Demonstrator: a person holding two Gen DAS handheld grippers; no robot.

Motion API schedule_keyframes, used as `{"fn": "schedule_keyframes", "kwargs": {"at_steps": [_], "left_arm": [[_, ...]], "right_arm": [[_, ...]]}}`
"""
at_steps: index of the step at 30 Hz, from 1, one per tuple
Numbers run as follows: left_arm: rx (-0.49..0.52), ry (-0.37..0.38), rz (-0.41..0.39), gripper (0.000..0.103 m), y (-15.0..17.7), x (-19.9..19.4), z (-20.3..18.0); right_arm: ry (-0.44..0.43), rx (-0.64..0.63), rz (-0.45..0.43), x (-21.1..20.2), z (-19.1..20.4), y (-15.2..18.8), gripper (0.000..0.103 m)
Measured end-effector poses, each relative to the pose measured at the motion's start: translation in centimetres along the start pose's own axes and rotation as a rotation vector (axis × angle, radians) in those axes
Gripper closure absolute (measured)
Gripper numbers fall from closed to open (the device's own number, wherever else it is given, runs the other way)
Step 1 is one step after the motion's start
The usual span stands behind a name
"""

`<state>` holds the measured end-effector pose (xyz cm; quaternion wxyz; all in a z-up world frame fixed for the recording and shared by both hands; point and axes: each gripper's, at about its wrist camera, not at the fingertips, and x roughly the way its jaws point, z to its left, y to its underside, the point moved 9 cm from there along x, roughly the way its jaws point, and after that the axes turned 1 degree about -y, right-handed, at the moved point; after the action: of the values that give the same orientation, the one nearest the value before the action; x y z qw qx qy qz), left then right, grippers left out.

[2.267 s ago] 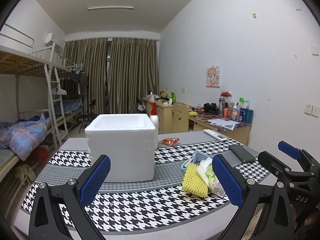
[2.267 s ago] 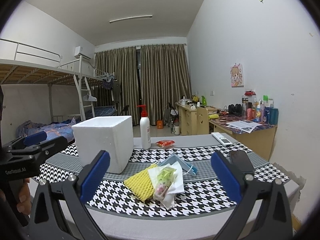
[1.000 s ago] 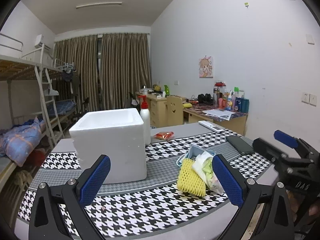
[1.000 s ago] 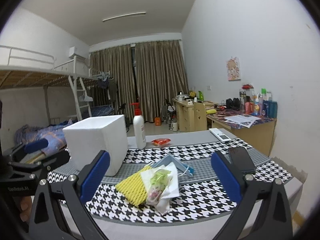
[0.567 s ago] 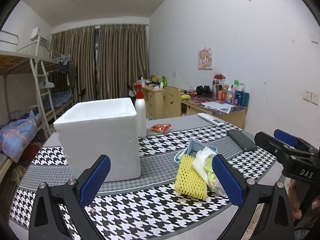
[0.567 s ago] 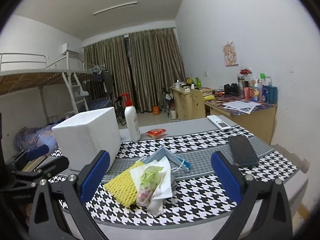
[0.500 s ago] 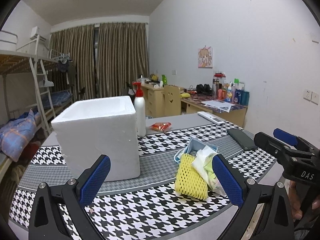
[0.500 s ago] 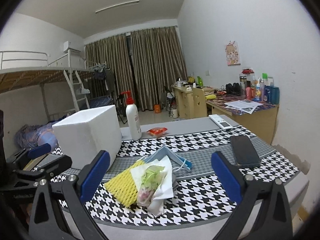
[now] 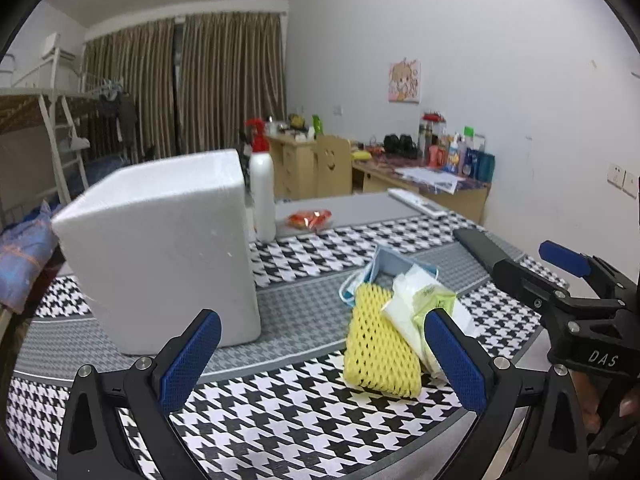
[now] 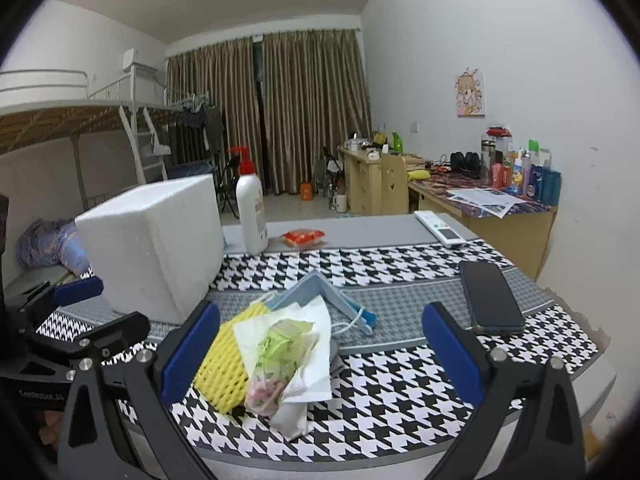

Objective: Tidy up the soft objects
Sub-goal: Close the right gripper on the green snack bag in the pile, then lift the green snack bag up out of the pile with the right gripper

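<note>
Nothing is sorted yet: the yellow foam net sleeve (image 10: 222,364), crumpled white tissue packet (image 10: 288,344) and blue face mask (image 10: 320,292) lie heaped on the houndstooth-clothed worktop (image 10: 400,380) beside the white styrofoam box (image 10: 156,240) (presumably their destination). Left gripper (image 9: 320,360) and right gripper (image 10: 320,356) both gape wide, empty.

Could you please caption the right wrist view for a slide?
Open right claw facing yellow foam net, tissue pack and mask beside foam box.

Readable text: "DAS" in white on the black body of the right gripper (image 9: 568,276), seen from the left wrist view. The left gripper (image 10: 92,312) carries a white brand mark in the right wrist view, too blurred to read. Bottle labels and desk papers too small to read.
</note>
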<state>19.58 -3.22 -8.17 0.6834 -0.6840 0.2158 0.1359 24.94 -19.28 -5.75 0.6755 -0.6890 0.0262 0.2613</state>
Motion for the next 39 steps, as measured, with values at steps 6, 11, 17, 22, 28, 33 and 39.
{"fn": "schedule_keyframes", "kwargs": {"at_steps": [6,11,17,22,28,33,39], "left_arm": [[0.007,-0.011,0.041,0.001,1.0,1.4,0.5],[-0.009,-0.042,0.055,0.001,1.5,2.3,1.7],[-0.029,-0.045,0.075,0.001,2.0,3.1,2.5],[-0.038,-0.040,0.089,0.001,2.2,3.6,2.8],[-0.031,-0.033,0.101,0.001,2.5,3.9,2.3],[-0.027,-0.030,0.108,0.001,2.5,4.1,1.7],[-0.019,-0.010,0.093,0.001,2.2,4.2,0.4]], "right_arm": [[-0.032,0.028,0.072,1.8,0.0,1.6,0.004],[-0.072,0.038,0.122,3.3,0.9,2.8,0.010],[-0.111,0.020,0.180,4.8,2.4,3.8,0.027],[-0.121,0.028,0.226,5.8,2.4,4.5,0.042],[-0.134,0.035,0.257,6.4,2.4,5.0,0.059],[-0.144,0.042,0.250,5.9,2.1,4.9,0.072],[-0.159,0.064,0.234,4.9,1.3,4.5,0.074]]}}
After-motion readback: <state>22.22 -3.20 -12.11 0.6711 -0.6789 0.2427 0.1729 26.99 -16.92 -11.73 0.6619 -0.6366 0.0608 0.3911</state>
